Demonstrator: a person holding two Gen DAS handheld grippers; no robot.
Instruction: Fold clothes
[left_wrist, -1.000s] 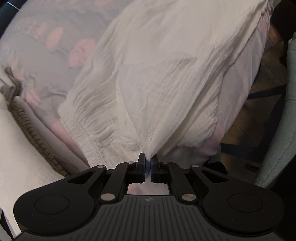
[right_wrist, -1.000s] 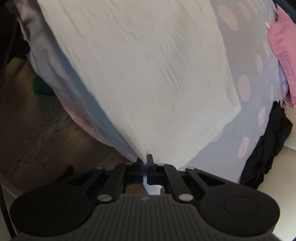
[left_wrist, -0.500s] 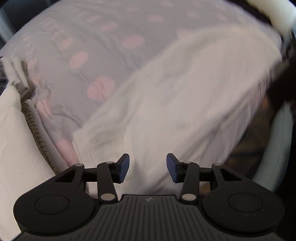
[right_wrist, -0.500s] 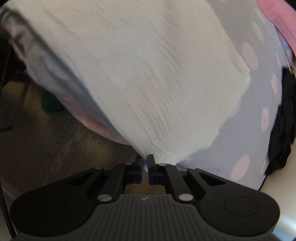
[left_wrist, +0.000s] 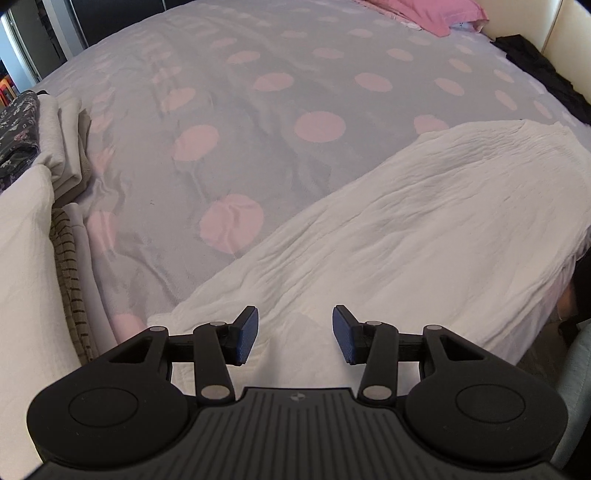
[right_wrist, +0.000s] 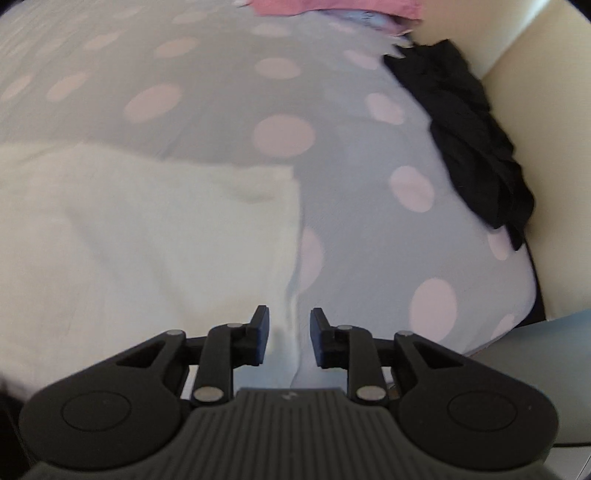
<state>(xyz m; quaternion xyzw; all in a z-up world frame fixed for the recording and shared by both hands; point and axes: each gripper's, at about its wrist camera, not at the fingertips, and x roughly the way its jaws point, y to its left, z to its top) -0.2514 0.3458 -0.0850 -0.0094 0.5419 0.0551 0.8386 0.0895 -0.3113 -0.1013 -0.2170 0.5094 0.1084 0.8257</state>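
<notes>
White garment (left_wrist: 424, 229) flat, long axis along bed edge.

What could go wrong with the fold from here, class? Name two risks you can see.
1. The white garment lies at the bed edge, partly overhanging; it may slide off toward the floor.
2. Both the left hand-held gripper and the right hand-held gripper are open; regrasping could also pinch the duvet, especially on the right, where the garment's edge meets it.
</notes>
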